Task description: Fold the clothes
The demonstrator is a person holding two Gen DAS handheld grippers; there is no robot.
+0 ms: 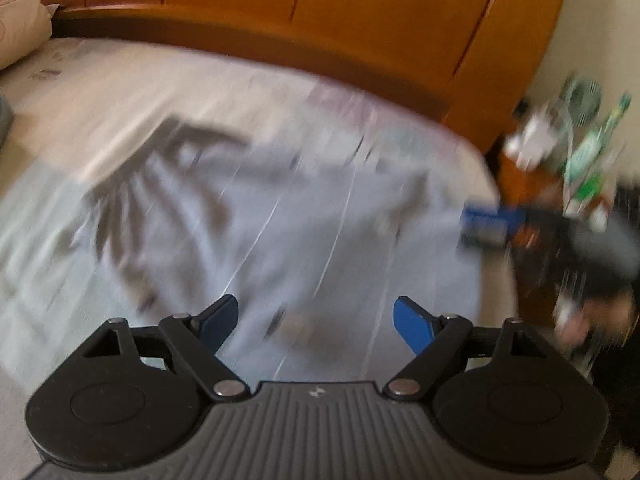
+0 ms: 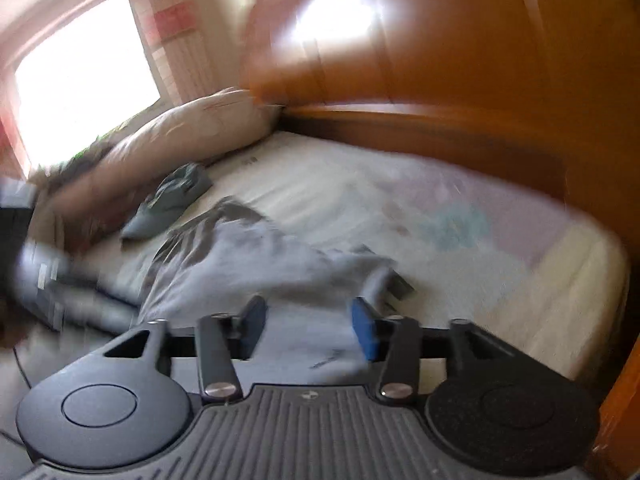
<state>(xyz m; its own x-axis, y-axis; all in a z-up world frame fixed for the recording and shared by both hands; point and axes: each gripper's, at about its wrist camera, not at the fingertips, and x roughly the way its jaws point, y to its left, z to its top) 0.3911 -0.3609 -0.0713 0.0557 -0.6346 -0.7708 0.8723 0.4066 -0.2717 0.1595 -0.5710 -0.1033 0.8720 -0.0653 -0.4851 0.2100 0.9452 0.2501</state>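
We see the pale grey garment (image 1: 280, 216) spread rumpled across the middle of the bed (image 1: 120, 80); it looks light, soft and limp, so we judge its edges or corners the best hold. Our left gripper (image 1: 316, 320) stands wide apart, empty; our right gripper (image 2: 308, 326) is parted, pinching nothing. Blur hides the garment's shape and the clutter (image 1: 568, 152) at right
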